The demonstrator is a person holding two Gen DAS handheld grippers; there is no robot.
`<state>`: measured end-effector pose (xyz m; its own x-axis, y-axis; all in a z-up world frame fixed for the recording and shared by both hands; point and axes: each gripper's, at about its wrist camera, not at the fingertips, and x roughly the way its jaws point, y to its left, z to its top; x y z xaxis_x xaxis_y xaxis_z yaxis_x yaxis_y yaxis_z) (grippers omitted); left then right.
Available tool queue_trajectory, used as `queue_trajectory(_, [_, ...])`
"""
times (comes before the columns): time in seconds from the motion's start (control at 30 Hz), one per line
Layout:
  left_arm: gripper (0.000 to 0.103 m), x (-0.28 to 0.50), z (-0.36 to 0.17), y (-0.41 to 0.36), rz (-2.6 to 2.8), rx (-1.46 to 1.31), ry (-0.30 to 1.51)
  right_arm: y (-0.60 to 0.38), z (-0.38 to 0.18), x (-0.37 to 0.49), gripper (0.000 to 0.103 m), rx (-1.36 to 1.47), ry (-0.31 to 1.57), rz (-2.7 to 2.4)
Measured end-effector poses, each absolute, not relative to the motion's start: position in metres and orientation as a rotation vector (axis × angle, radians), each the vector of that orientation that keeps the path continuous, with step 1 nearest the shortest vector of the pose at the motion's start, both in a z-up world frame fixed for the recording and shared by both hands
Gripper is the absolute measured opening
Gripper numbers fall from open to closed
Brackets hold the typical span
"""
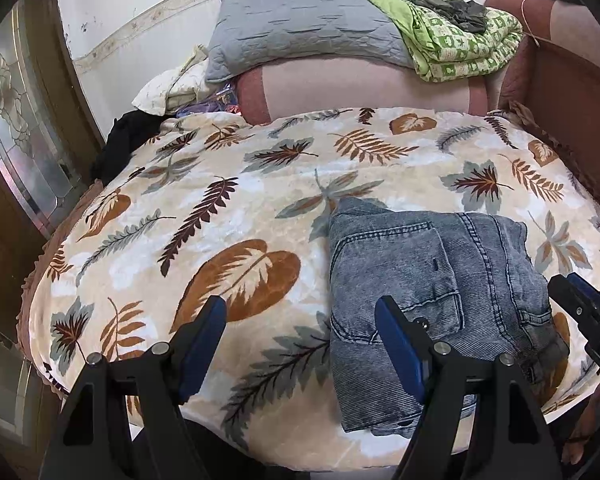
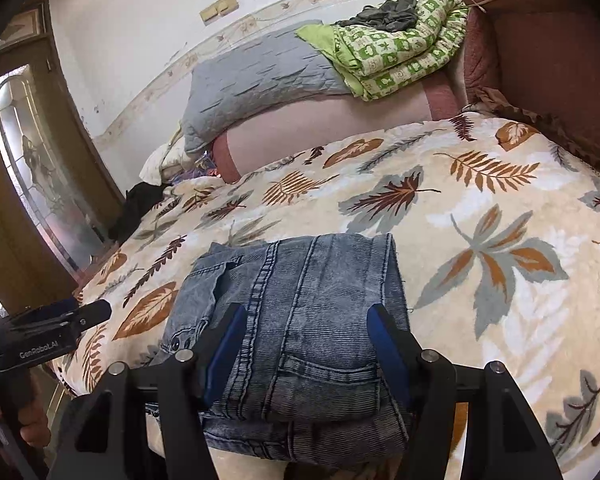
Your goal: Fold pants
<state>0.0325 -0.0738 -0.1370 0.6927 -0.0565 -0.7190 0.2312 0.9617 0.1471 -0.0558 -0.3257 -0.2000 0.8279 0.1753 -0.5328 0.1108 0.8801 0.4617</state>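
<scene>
Standing wide apart and holding nothing, the jaws of the right gripper (image 2: 306,344) hover over the near end of the jeans (image 2: 300,320); the left gripper (image 1: 300,344) is equally wide, just left of them. The jeans lie folded into a compact stack near the front edge of the bed (image 2: 480,208), on its leaf-print blanket. Finishing well probably means pressing the top layer flat and squaring its edges without dragging the stack.

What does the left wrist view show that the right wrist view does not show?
Only the left wrist view shows the right gripper at its right edge, and the left gripper open over the leaf blanket. Only the right wrist view shows wall switches and the right gripper's jaws open over the jeans. Both show the folded jeans, the grey pillow and the green quilt.
</scene>
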Motion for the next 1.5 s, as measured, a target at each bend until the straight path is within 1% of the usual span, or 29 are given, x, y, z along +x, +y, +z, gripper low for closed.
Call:
queue_trajectory(0.77, [0.077,0.044,-0.148,-0.06,-0.127,0.22,0.83,-0.284,-0.197,-0.039,0.066,0.398,0.639,0.1])
queue_trajectory(0.93, [0.077,0.06,-0.151,-0.065,-0.147,0.22,0.862,-0.294,-0.194,-0.027,0.066,0.438,0.659,0.091])
queue_trajectory(1.03, [0.077,0.078,-0.149,-0.074,-0.153,0.215,0.873,-0.316,-0.197,-0.009,0.066,0.548,0.693,0.108])
queue_trajectory(1.13, [0.077,0.1,-0.15,-0.09,-0.163,0.215,0.881,-0.331,-0.205,0.012,0.066,0.597,0.724,0.087])
queue_trajectory(1.23, [0.077,0.122,-0.16,-0.108,-0.167,0.227,0.921,-0.337,-0.212,0.03,0.066,0.639,0.739,0.108])
queue_trajectory(1.33, [0.077,0.146,-0.182,-0.122,-0.148,0.23,0.99,-0.338,-0.218,0.043,0.066,0.647,0.759,0.106])
queue_trajectory(1.47, [0.078,0.163,-0.213,-0.132,-0.142,0.241,1.083,-0.341,-0.245,0.058,0.065,0.681,0.893,0.075])
queue_trajectory(1.5, [0.079,0.165,-0.216,-0.133,-0.141,0.246,1.091,-0.342,-0.246,0.058,0.063,0.678,0.891,0.075])
